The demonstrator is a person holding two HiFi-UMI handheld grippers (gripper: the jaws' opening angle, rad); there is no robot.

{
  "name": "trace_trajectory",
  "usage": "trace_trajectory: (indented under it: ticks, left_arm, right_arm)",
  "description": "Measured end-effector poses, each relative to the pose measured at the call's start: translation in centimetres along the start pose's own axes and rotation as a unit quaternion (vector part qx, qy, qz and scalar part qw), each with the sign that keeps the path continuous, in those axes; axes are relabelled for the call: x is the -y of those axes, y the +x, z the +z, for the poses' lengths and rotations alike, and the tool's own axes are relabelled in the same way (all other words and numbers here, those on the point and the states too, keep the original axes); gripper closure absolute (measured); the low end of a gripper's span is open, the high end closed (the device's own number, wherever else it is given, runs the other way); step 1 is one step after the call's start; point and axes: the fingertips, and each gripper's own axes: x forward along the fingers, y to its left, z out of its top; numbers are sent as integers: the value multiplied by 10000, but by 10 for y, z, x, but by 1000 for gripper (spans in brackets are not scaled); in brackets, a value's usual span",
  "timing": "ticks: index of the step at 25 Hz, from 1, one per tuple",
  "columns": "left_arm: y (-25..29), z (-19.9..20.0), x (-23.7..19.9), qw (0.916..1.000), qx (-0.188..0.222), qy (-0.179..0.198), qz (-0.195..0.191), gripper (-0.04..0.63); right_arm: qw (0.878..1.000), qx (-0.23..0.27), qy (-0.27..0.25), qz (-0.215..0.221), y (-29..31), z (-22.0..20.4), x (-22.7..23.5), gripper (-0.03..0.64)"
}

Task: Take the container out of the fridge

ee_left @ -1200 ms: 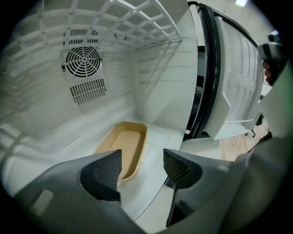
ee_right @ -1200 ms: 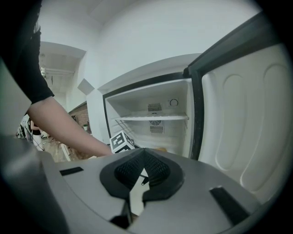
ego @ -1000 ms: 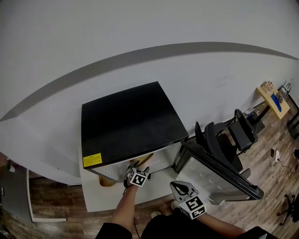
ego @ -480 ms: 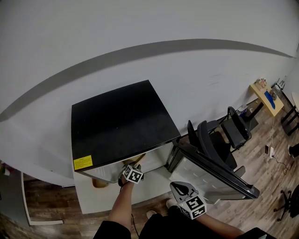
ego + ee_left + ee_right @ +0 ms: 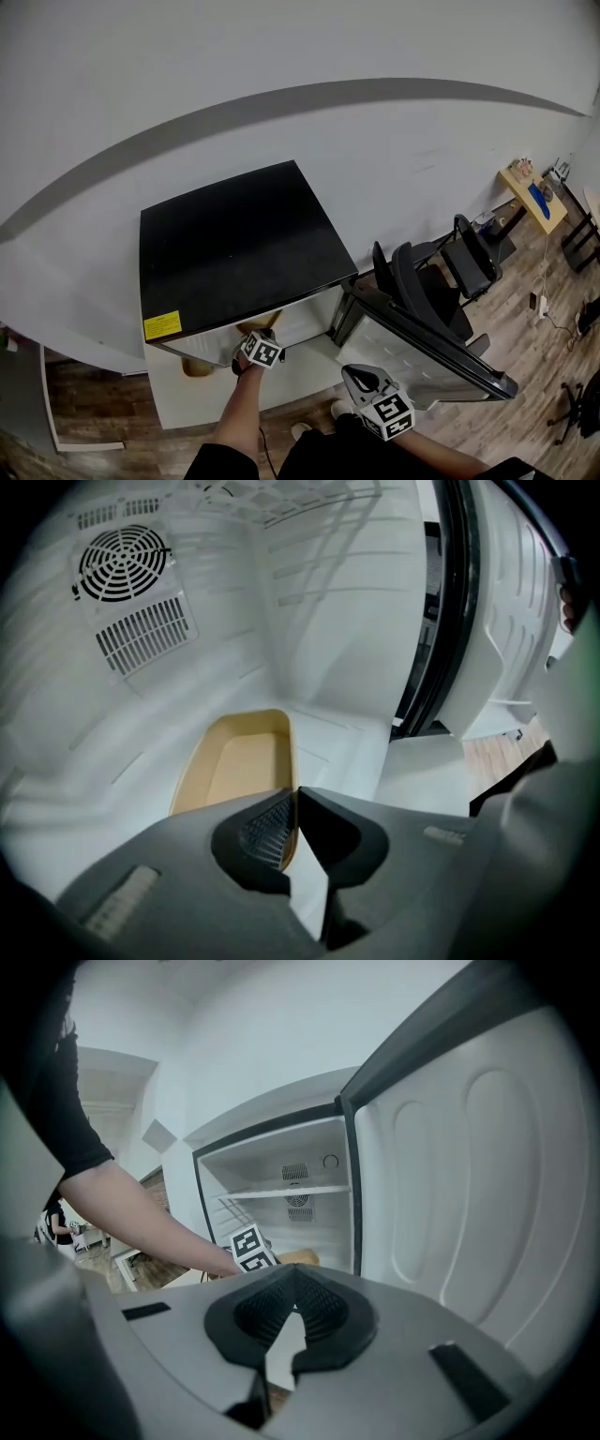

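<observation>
A shallow tan container (image 5: 239,771) lies on the white floor of the open fridge (image 5: 234,244). My left gripper (image 5: 296,794) reaches into the fridge. Its jaws have just been closing and now pinch the container's near right rim between their tips. In the head view only its marker cube (image 5: 258,352) shows, at the fridge mouth beside the container (image 5: 251,327). My right gripper (image 5: 352,375) hangs outside, in front of the open door (image 5: 422,347), shut with nothing in it. From the right gripper (image 5: 295,1271) view I see the left arm and the container (image 5: 298,1258).
The fridge door (image 5: 469,1194) stands wide open to the right. A wire shelf (image 5: 281,1192) spans the fridge above the container, and a fan vent (image 5: 122,564) sits on the back wall. A black office chair (image 5: 427,286) stands behind the door. The floor is wood.
The head view has swung slightly, so the fridge sits further left. The left gripper stays at the fridge mouth by the container, and the right gripper has barely moved.
</observation>
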Motion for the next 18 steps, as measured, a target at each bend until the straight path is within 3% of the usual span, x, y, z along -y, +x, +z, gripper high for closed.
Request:
trace_trajectory:
  ticks: [5,11,18]
  left_arm:
    - [4,-6,2,9999,-100,-98,-89,561]
    - [9,-13,4,9988,-328,370,48,561]
    - [6,-13,6,9983,-288,512,-24,566]
  right_arm:
    - [10000,-22,-5,66,2,-2,-4,617]
    - [10000,-8,-27,-95,-1,3,4,617]
    - [10000,-23,5,-81,-2,-2,5,617]
